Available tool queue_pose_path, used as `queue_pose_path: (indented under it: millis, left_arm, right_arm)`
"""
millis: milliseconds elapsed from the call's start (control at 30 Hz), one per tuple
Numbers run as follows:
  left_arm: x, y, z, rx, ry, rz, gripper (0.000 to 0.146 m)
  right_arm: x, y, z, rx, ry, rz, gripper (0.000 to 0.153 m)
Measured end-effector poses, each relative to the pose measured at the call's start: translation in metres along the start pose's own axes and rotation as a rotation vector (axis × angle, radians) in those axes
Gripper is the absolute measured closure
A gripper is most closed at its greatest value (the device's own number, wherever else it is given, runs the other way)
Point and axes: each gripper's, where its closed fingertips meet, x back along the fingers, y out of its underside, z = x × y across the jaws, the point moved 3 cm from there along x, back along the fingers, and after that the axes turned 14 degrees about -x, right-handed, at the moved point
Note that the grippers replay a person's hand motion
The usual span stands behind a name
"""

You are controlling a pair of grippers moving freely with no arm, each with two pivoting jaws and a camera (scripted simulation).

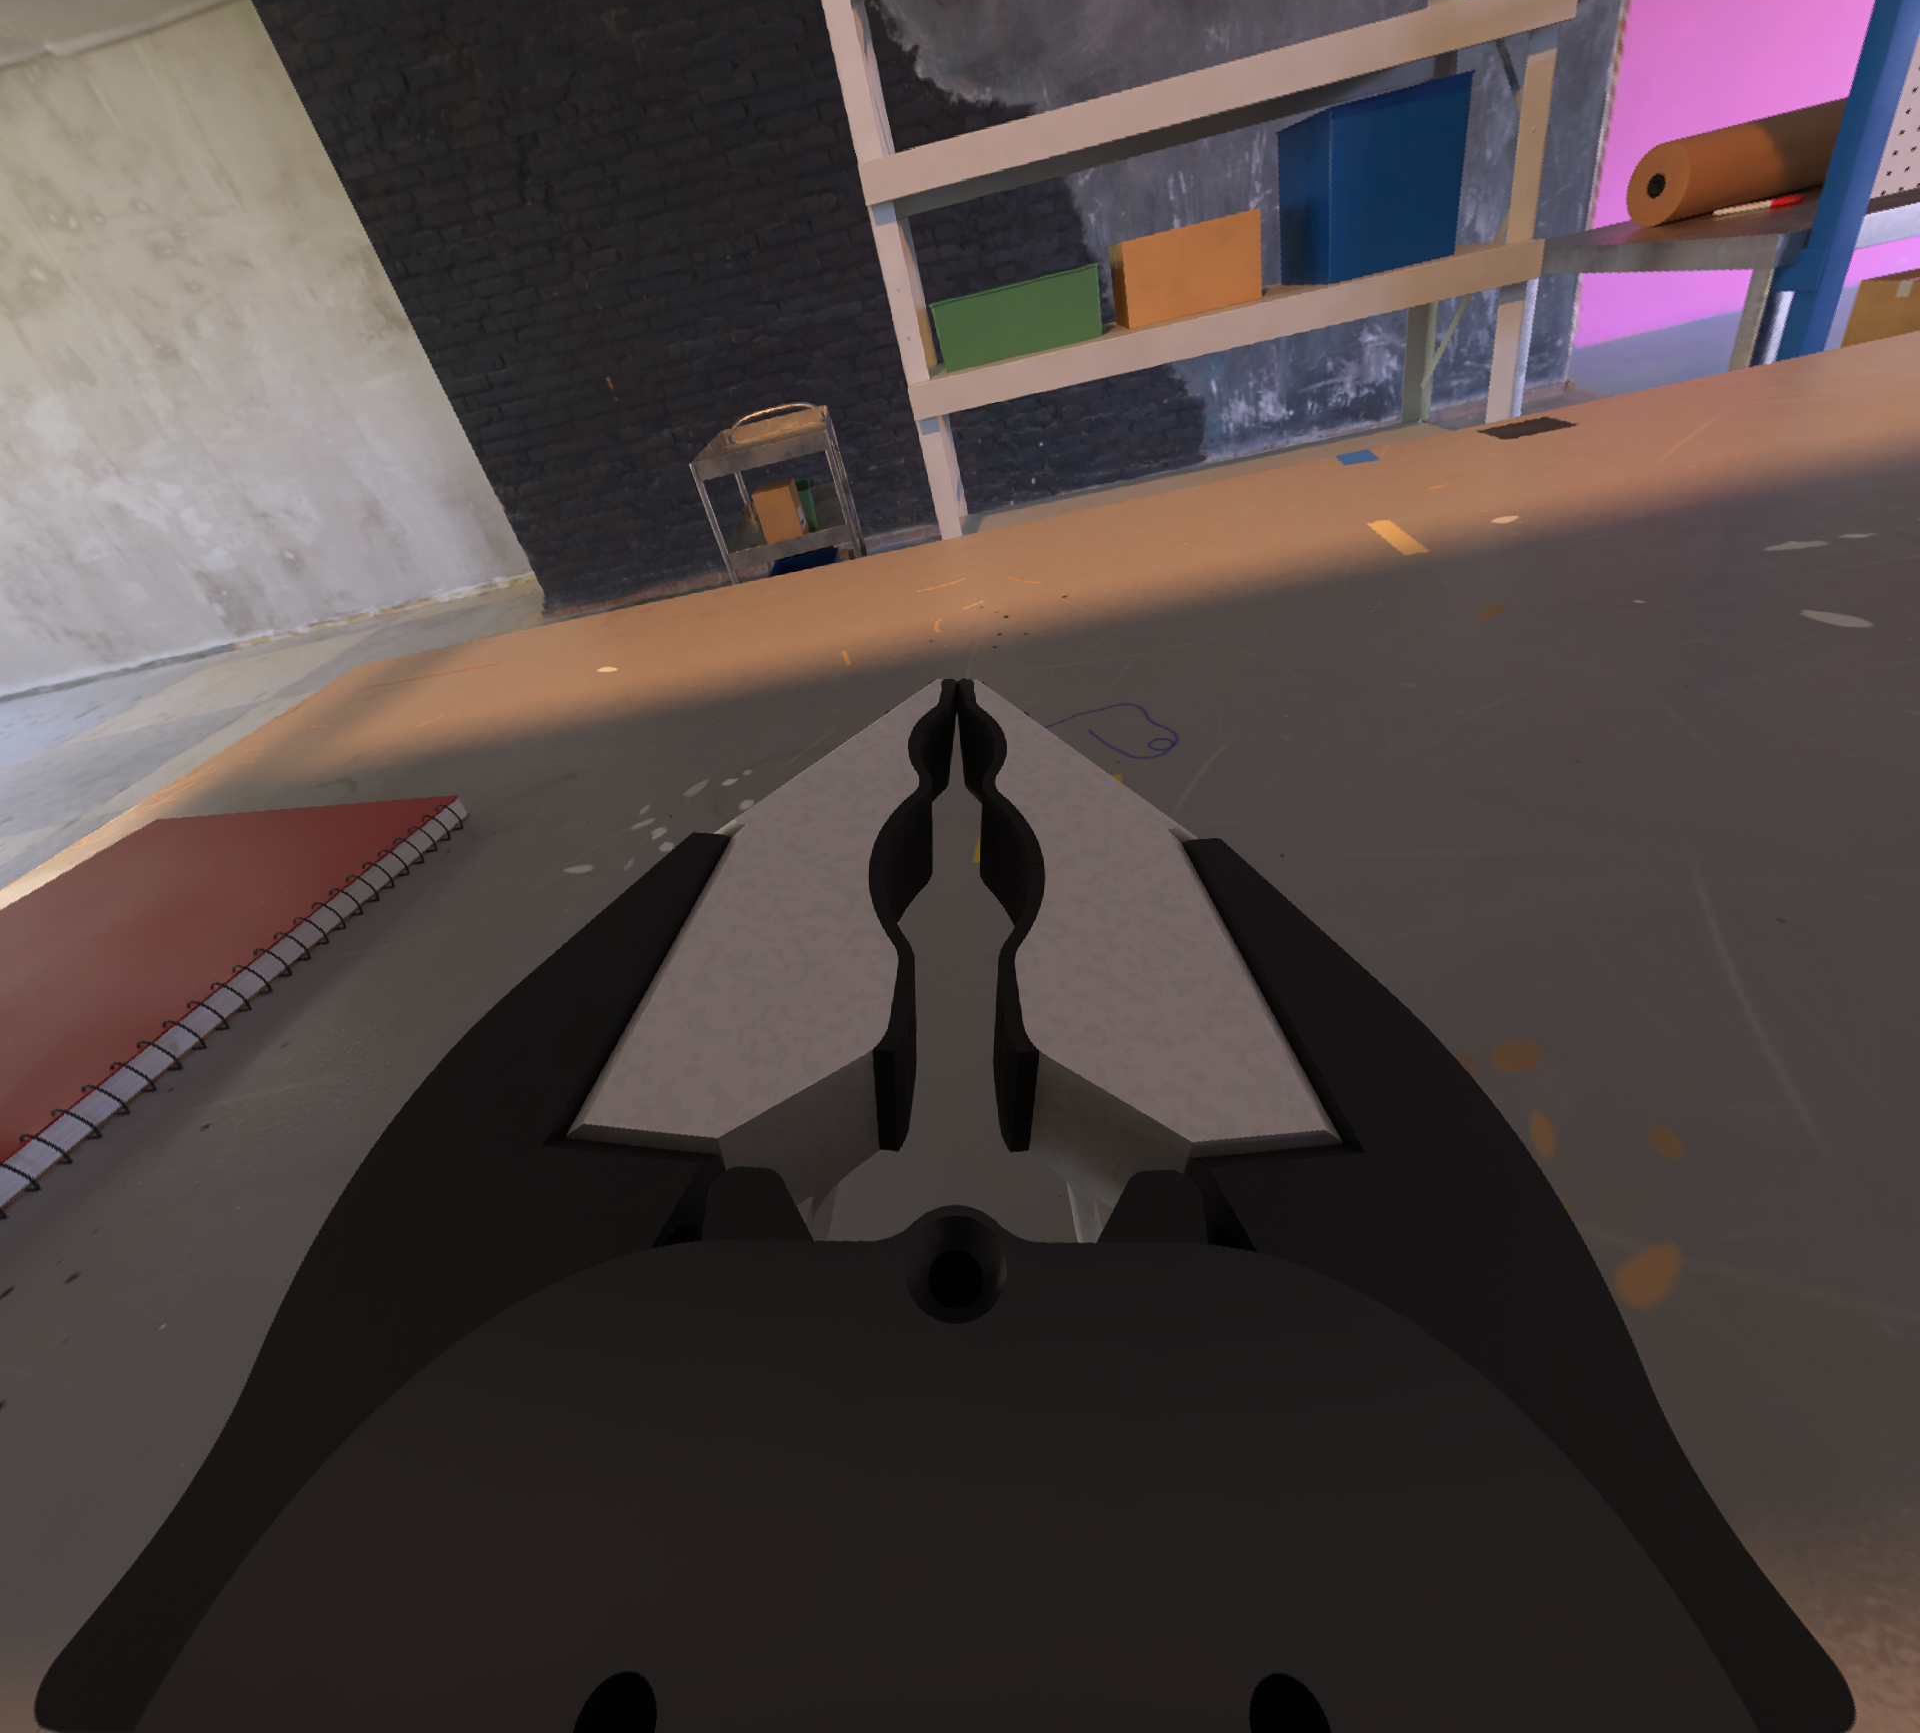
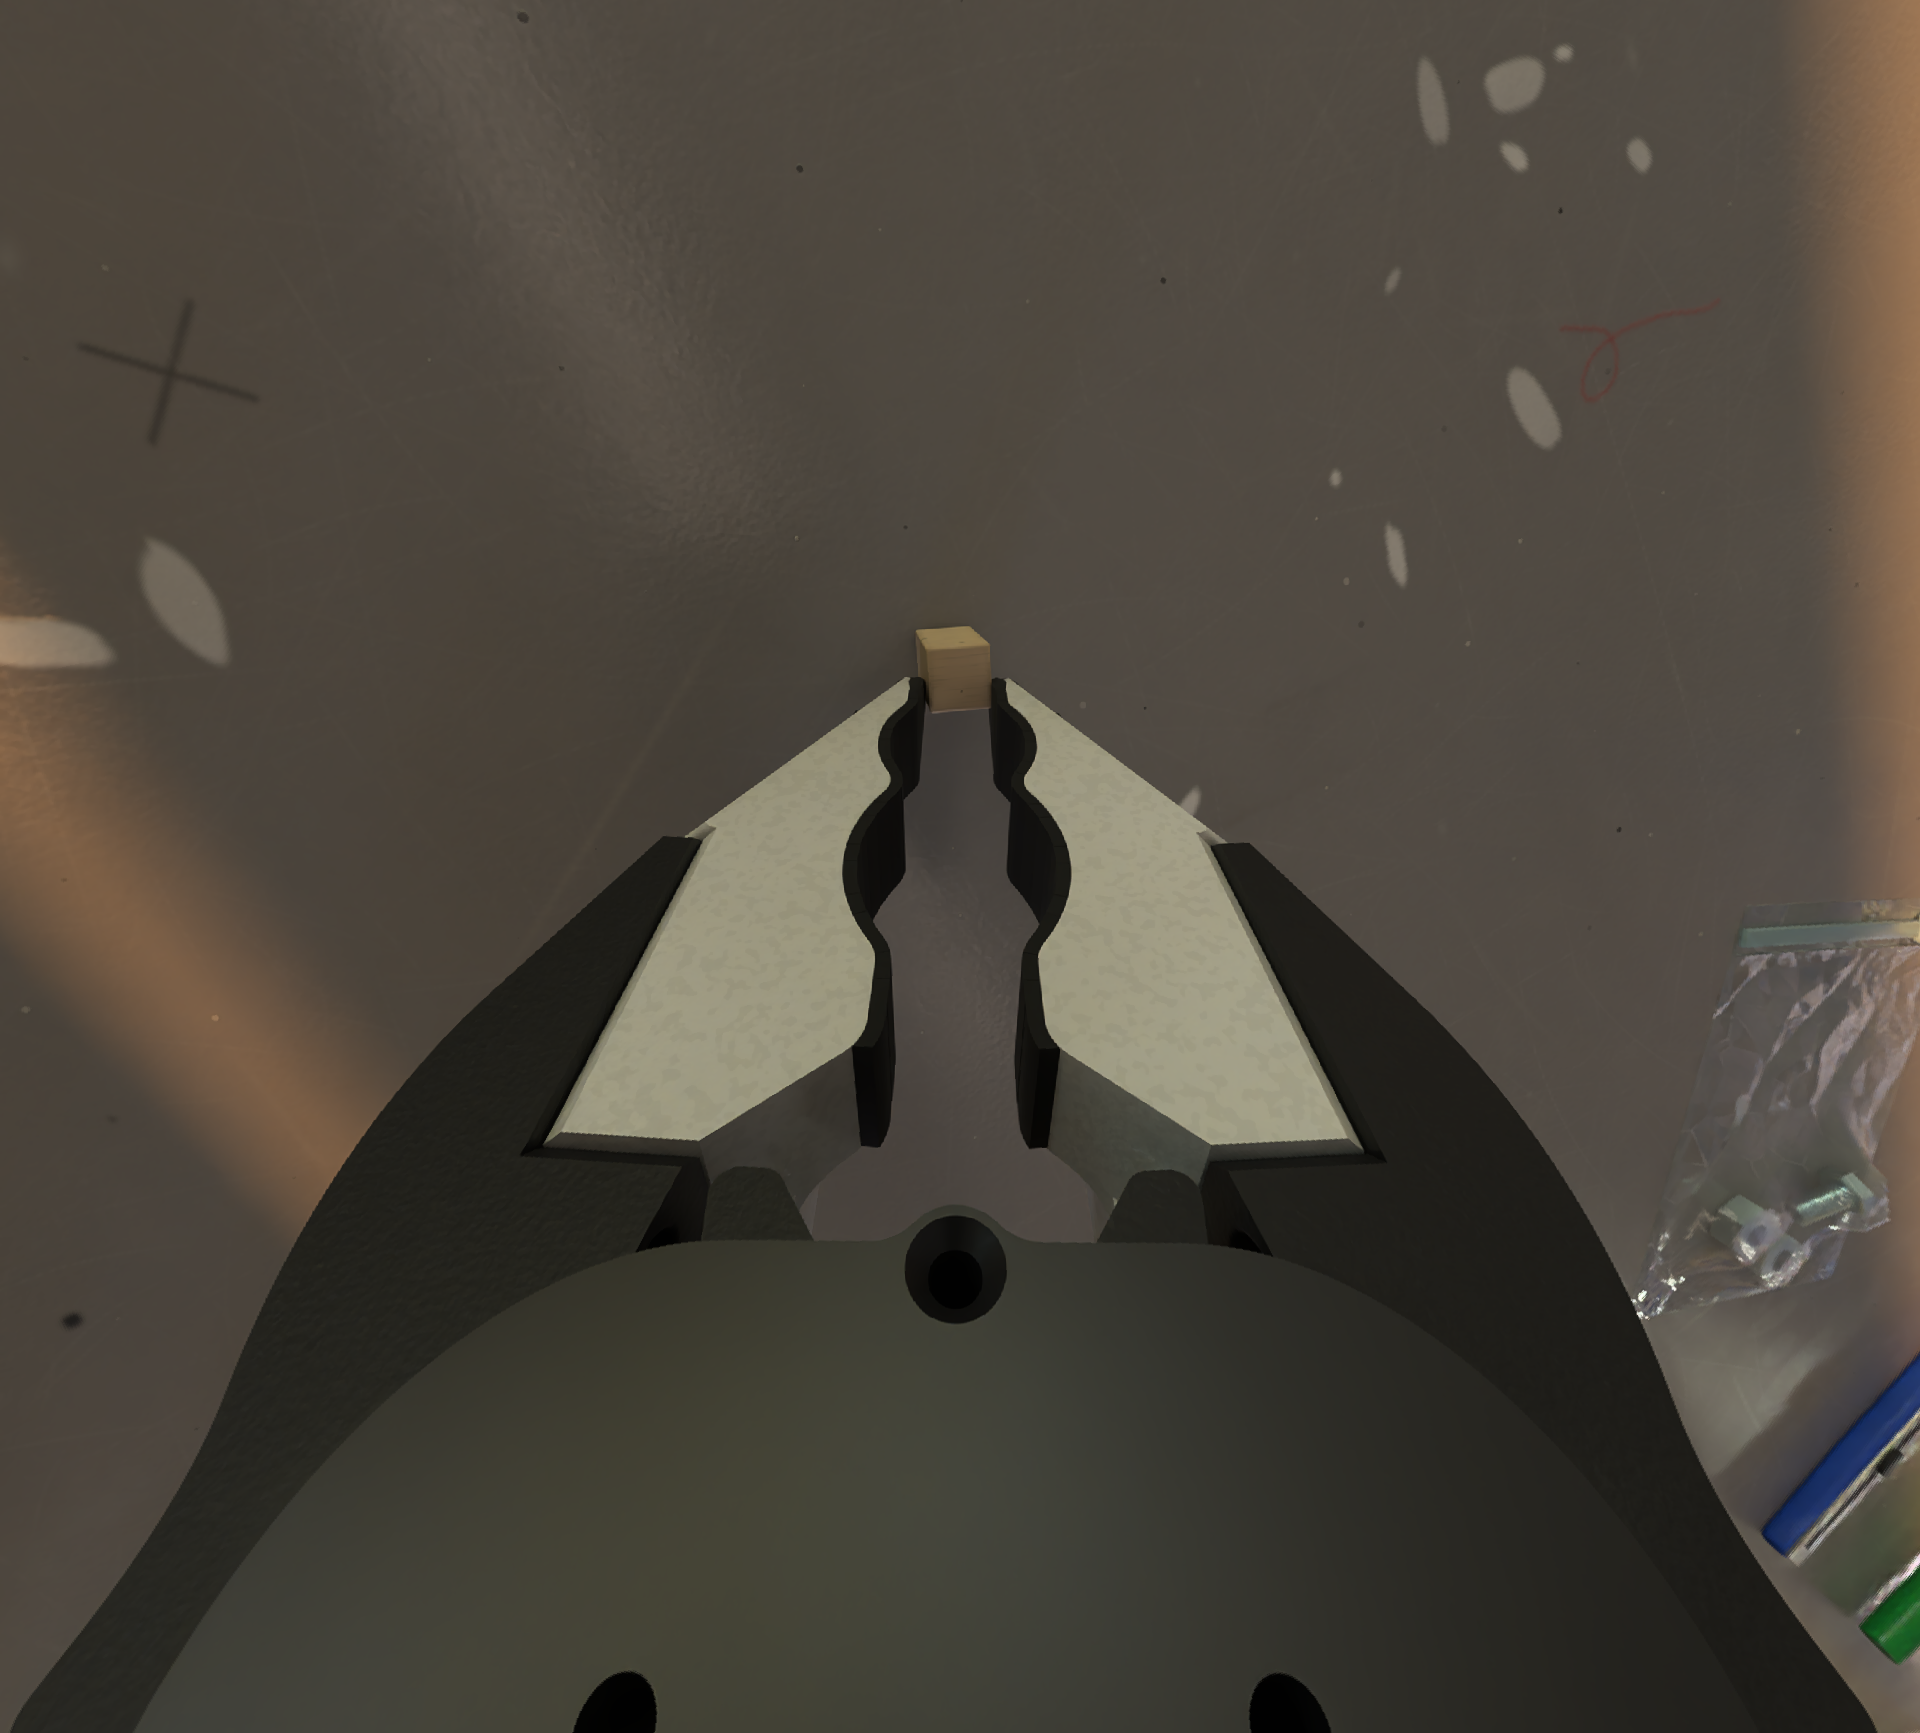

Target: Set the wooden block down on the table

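Observation:
A small pale wooden block [image 2: 951, 667] sits between the tips of my right gripper [image 2: 956, 694]. The right gripper's jaws are closed on the block's two sides, and it looks down on the grey table [image 2: 727, 229]. I cannot tell whether the block touches the table. My left gripper [image 1: 956, 694] is shut and empty, with its tips together low over the same grey table [image 1: 1455, 800]. The block does not show in the left wrist view.
A red spiral notebook [image 1: 208, 935] lies to the left of the left gripper. A clear bag of bolts [image 2: 1787, 1112], a blue marker [image 2: 1849, 1475] and a green marker [image 2: 1893, 1602] lie at the right gripper's lower right. Shelves with boxes [image 1: 1195, 270] and a small cart [image 1: 779, 488] stand beyond the table.

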Motion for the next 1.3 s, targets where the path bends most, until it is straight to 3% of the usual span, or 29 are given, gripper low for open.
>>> queue_pose_path:
  millis: [400,767,900,1100,1300]
  left_arm:
    - [-0.002,0.001,0.001,-0.005,0.011,-0.005,0.146]
    - [-0.002,0.001,0.002,-0.014,0.011,-0.011,0.146]
    - [-0.003,0.001,0.004,-0.027,0.015,-0.018,0.146]
    - [-0.004,0.002,0.006,-0.049,0.02,-0.032,0.146]
    - [-0.005,0.001,0.009,-0.071,0.033,-0.033,0.146]
  right_arm:
    - [0.001,0.002,-0.002,-0.03,-0.018,0.006,0.141]
    - [0.016,-0.005,0.0,-0.089,-0.055,0.09,0.131]
    - [0.034,-0.024,0.001,-0.121,-0.064,0.247,0.131]
    - [0.057,-0.087,-0.026,-0.274,-0.174,0.806,0.132]
    - [0.036,-0.109,-0.041,-0.315,-0.051,1.0,0.134]
